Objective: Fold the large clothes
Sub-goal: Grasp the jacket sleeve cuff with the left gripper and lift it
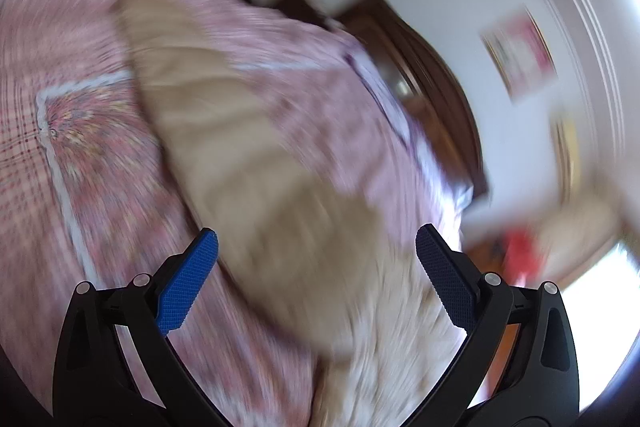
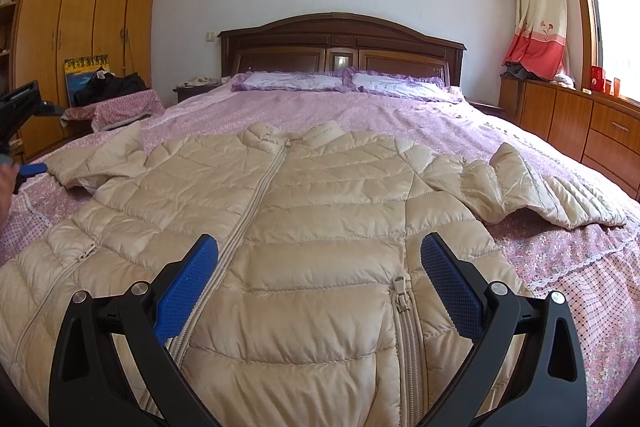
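left wrist view: heavy motion blur, frame tilted; detail is poor.
left gripper (image 1: 317,243): jaws spread wide, nothing between the blue pads (image 1: 188,281); released.
under it: a beige strip of the puffer jacket (image 1: 248,163) runs from near to far across the pink floral bedspread (image 1: 72,155). Probably a sleeve, but blur stops me confirming.
background: dark headboard (image 1: 436,87) and white wall, both smeared.
read: gripper looks aimed at that strip, likely lining up for a pickup.

right wrist view: sharp.
right gripper (image 2: 319,247): jaws wide apart, holding nothing; hovers over the near hem, centre front.
jacket: the beige quilted puffer jacket (image 2: 320,195) lies front-up on the bed, zipped, collar far, hem near. Central zipper (image 2: 256,195) runs near to far; a pocket zipper (image 2: 402,291) sits just between the fingers.
sleeves: right sleeve (image 2: 532,187) splays out to the right and is crumpled; left sleeve (image 2: 100,163) is bunched at far left. Neither is folded in.
left gripper seen from here (image 2: 30,169): at the far-left edge, beside the left sleeve; jaw state not readable from this angle.
bedspread (image 2: 460,123): flat under the jacket, good folding surface.
pillows (image 2: 292,81): at the headboard, well apart from the jacket.
status: jacket laid out, no fold visible. Judged next: sleeves in over the body, one per gripper.
risk: slick puffy shell may slip or spring back open.
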### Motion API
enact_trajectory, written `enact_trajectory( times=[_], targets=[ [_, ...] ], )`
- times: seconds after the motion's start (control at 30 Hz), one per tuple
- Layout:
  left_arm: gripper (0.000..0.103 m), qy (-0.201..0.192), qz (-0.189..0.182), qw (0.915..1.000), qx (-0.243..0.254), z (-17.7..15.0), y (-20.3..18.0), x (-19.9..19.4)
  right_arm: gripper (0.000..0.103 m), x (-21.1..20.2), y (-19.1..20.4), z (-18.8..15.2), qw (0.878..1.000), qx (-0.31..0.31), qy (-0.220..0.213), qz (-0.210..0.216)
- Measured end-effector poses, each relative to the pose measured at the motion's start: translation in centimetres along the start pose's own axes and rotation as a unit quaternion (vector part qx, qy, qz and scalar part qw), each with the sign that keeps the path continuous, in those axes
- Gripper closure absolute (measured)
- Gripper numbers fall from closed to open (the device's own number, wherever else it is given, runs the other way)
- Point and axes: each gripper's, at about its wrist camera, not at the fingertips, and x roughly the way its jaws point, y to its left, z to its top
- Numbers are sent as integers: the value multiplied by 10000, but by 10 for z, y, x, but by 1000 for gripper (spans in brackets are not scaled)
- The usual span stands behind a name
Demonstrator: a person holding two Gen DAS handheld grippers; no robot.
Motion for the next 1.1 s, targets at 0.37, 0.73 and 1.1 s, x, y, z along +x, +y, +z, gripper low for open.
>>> enact_trajectory(
  times=[0.37,0.73,1.1],
  targets=[
    [13,84,625,9979,-130,25,28,48,5,10,-7,3,9996,85,240,113],
    [98,-15,1229,9671,2228,37,-46,41,5,19,-13,4,9985,245,414,251],
    [98,-47,883,9351,3433,11,-154,5,5,19,-17,4,9981,343,421,286]
  ],
)
